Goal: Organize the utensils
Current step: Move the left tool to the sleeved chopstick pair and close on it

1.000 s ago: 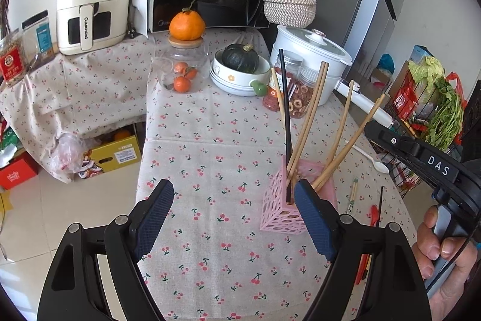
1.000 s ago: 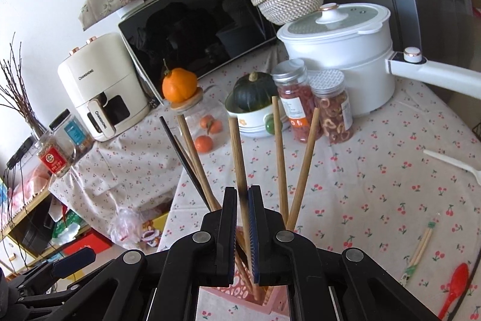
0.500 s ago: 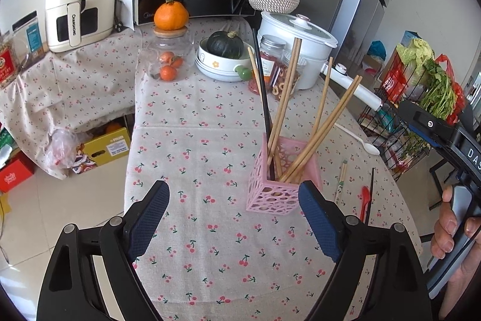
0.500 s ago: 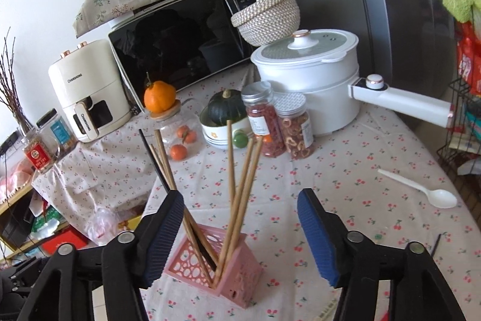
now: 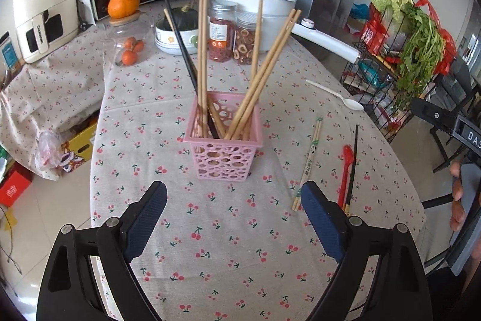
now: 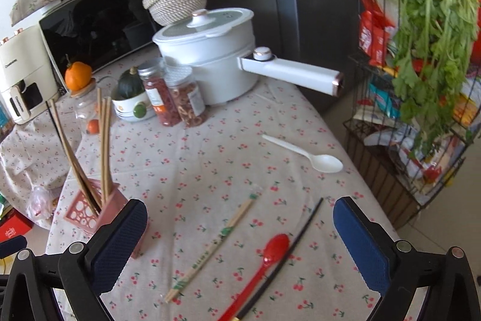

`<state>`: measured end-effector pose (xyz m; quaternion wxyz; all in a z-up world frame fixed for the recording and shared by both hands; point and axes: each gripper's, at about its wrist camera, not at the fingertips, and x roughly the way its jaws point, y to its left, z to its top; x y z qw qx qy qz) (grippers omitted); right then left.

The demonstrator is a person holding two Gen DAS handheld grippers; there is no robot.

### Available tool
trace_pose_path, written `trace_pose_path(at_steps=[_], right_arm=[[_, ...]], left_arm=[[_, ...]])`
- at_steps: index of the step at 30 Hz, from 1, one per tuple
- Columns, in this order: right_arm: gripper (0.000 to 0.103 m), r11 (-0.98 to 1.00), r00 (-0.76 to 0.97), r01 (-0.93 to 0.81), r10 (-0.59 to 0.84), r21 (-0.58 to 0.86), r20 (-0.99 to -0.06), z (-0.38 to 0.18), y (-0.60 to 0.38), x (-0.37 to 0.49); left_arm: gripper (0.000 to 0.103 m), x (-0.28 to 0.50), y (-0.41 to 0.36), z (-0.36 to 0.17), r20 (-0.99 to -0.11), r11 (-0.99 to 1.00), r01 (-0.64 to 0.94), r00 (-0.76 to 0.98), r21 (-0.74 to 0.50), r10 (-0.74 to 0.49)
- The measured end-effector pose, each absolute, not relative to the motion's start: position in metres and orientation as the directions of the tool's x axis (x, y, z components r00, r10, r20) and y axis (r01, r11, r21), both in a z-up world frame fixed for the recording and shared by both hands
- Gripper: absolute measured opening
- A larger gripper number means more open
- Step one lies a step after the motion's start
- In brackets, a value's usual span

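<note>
My left gripper (image 5: pixel 234 218) hangs over the cherry-print surface (image 5: pixel 210 245), jaws spread wide, nothing in them. Dead ahead stands the pink basket (image 5: pixel 224 152), upright, bristling with wooden chopsticks (image 5: pixel 263 71) and one black one (image 5: pixel 180 41), all leaning outward. My right gripper (image 6: pixel 240 242) has its jaws spread too, gripping nothing. Between them lie a wrapped pair of chopsticks (image 6: pixel 213 245), a red spoon (image 6: pixel 261 266) and a black chopstick (image 6: pixel 297 236) touching the spoon's side. Farther off, a white spoon (image 6: pixel 303 154) lies alone, near the white pot (image 6: pixel 210 62).
</note>
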<state>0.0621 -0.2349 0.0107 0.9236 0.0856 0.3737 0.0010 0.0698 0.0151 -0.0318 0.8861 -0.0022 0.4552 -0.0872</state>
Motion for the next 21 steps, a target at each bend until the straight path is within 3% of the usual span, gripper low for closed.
trace_pose_path(at_steps=[7,13,18,21], right_arm=[[0.102,0.961,0.527,0.228,0.015,0.158,-0.850,-0.028,-0.288,0.072],[0.102,0.940,0.468,0.280,0.046,0.197,-0.883,-0.052,-0.317,0.084],[0.102,0.938,0.419,0.286,0.059,0.194,-0.906,-0.075,-0.326,0.096],[0.102,0.936,0.401,0.295,0.061,0.192,-0.914,-0.083,-0.331,0.103]], left_arm=[[0.092,0.076,-0.052,-0.052,-0.853,0.954,0.288,0.514,0.077,-0.087],[0.092,0.100,-0.102,-0.072,-0.896,0.928,0.367,0.430,0.057,-0.115],[0.092,0.139,-0.129,-0.090,-0.918,0.932,0.361,0.355,-0.039,-0.176],[0.078,0.169,-0.140,-0.103,-0.925,0.936,0.344,0.326,-0.075,-0.194]])
